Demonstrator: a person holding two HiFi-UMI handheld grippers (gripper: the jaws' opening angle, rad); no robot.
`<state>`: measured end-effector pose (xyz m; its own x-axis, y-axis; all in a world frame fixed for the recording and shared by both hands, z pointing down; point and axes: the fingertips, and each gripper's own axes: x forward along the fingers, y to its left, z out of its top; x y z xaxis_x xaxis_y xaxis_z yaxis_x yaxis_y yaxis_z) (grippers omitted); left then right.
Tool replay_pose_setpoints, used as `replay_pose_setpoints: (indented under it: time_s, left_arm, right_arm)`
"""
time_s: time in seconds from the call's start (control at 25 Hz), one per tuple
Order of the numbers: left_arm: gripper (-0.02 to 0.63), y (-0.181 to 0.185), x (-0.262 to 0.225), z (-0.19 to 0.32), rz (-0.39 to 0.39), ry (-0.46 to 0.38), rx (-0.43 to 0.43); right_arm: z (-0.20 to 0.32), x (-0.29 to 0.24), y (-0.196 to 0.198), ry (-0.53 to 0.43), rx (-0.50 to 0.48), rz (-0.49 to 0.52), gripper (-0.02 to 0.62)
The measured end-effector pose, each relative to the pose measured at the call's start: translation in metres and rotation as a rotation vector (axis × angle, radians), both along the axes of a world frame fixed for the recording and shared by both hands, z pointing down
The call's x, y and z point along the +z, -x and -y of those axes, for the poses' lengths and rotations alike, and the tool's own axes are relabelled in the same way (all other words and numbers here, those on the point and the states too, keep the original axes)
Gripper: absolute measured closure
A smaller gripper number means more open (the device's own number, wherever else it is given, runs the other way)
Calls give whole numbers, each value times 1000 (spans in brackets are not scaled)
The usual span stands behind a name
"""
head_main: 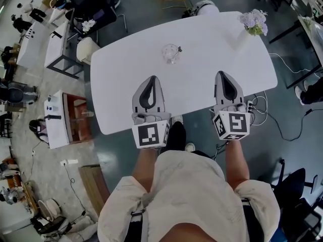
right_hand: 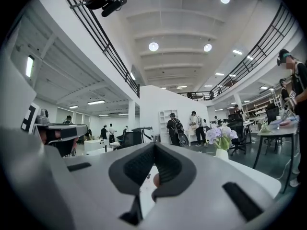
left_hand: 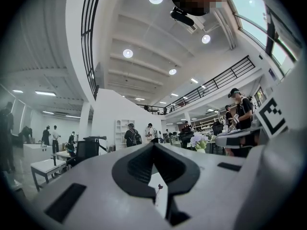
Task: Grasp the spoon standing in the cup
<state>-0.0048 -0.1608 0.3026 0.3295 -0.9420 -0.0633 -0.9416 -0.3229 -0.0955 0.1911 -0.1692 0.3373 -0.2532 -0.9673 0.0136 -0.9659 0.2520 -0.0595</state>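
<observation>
- While both claws rest low at the near edge of the table (head_main: 212,49), head view: the cup (head_main: 171,54) stands ahead of the left claw (head_main: 151,78), a touch to its right, and well apart from it.
- From the right claw (head_main: 222,74) the same cup is ahead and well off to the left, so the left claw is nearer.
- The cup is clear glass with the spoon (head_main: 178,49) in it. I see nothing else inside.
- The spoon's long axis is near upright, and its dark top leans a bit toward the right claw's side, just above the rim.
- A vase of flowers (head_main: 255,23) sits far ahead-right of the right claw, out of the way.
- Left gripper view: the left claw (left_hand: 154,146) has its jaws together with nothing between them.
- The spoon (left_hand: 159,187) shows thin and upright through the opening behind the tips, just right of the centreline. The glass is barely visible.
- Right gripper view: the right claw (right_hand: 154,145) also has its jaws together and holds nothing. Something small shows through its opening, but I can't tell what.
- My read: the grasp hasn't started. The left claw needs to open, go forward and slightly right, and close across the upright handle above the rim.
</observation>
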Motion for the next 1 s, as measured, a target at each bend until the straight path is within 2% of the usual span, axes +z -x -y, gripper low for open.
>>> replay_pose_setpoints:
  time_s: [0.24, 0.56, 0.88, 1.0]
  left_arm:
    - [603, 6, 30, 64, -13, 62, 5]
    - [603, 35, 78, 141, -37, 148, 1]
    - [603, 47, 123, 185, -52, 215, 25]
    - [603, 52, 138, 195, -62, 246, 25]
  right_arm:
    - [63, 31, 11, 82, -9, -11, 592]
    - [144, 83, 53, 190, -35, -13, 592]
    - [198, 138, 84, 274, -63, -2, 592]
    - [210, 156, 93, 310, -69, 10, 565]
